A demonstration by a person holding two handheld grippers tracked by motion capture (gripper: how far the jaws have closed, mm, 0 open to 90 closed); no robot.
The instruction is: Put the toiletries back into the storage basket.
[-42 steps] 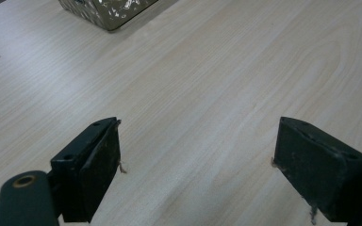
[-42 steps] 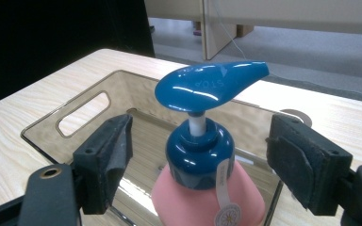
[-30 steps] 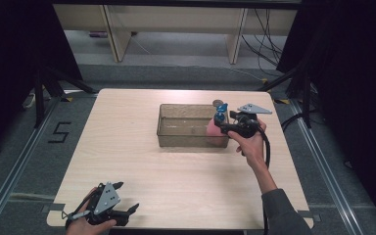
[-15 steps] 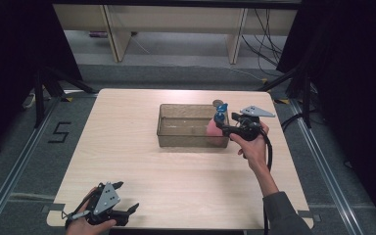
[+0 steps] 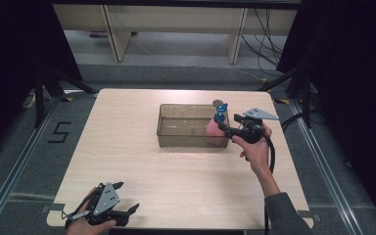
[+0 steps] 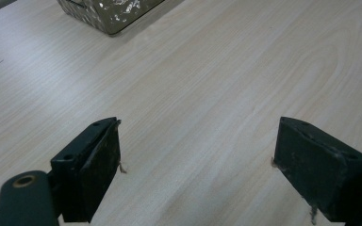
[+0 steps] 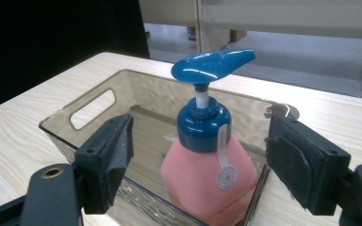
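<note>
Right gripper [image 7: 198,160] is sitting at the right end of the bin [image 5: 186,139], jaws standing wide apart. In the right gripper view, the pads are flanking the pink soap bottle [image 7: 209,179] with clear air on both sides, so nothing is clamped. The bottle is standing upright inside the bin, against its right end wall, blue pump head [image 7: 212,66] pointing toward the far side of the table. A white sticker with a flower mark is hanging down from the blue collar onto the pink body. In the high view, the right gripper [image 5: 226,129] is reaching in level from the right, just beside the bottle [image 5: 213,128]; the hand is gripping it from behind, cable trailing down along the forearm.

The bin is a clear brownish tray with cut-out handles, lying mid-table [image 5: 127,161], slightly right of centre. A small round metal piece [image 5: 218,103] is lying on the wood just behind the bin's far right corner.

Left gripper [image 5: 122,205] is resting at the near left edge, well apart from the bin, jaws open over bare wood.
</note>
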